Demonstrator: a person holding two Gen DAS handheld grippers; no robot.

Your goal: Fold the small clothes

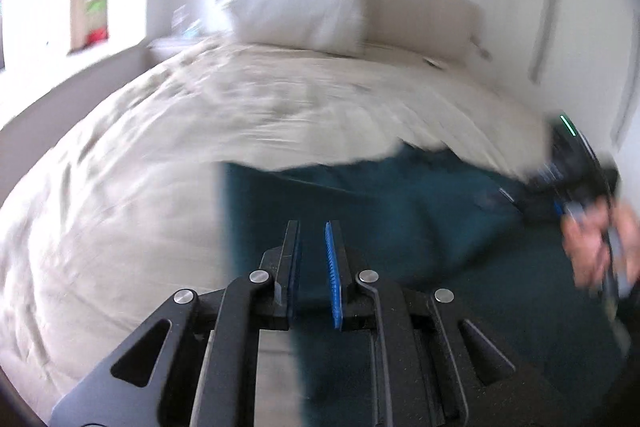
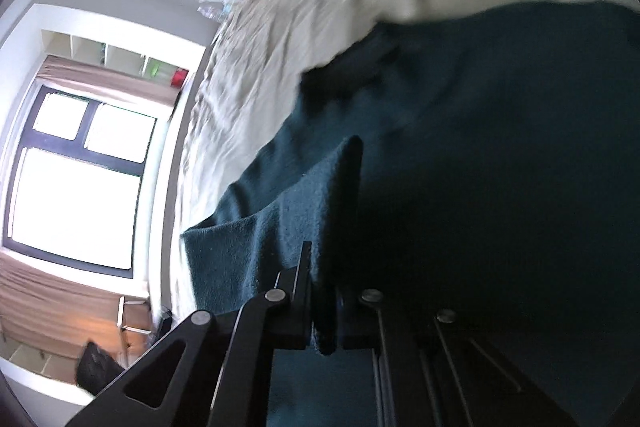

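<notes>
A dark teal garment [image 1: 400, 211] lies spread on the cream bed cover [image 1: 160, 147]. My left gripper [image 1: 314, 227] hovers over the garment's left part, its jaws a narrow gap apart with nothing between them. The right gripper [image 1: 576, 179] shows at the garment's right edge, held by a hand, blurred. In the right wrist view the right gripper [image 2: 326, 259] is shut on a raised fold of the teal garment [image 2: 304, 195], and the rest of the cloth [image 2: 500, 147] drapes to the right. The view is rolled sideways.
A white pillow [image 1: 296, 7] leans on the beige headboard [image 1: 420, 7] at the far end of the bed. A window [image 2: 80, 179] and shelves [image 2: 116, 59] stand beyond the bed's left side. White wardrobe doors [image 1: 560, 27] are at the right.
</notes>
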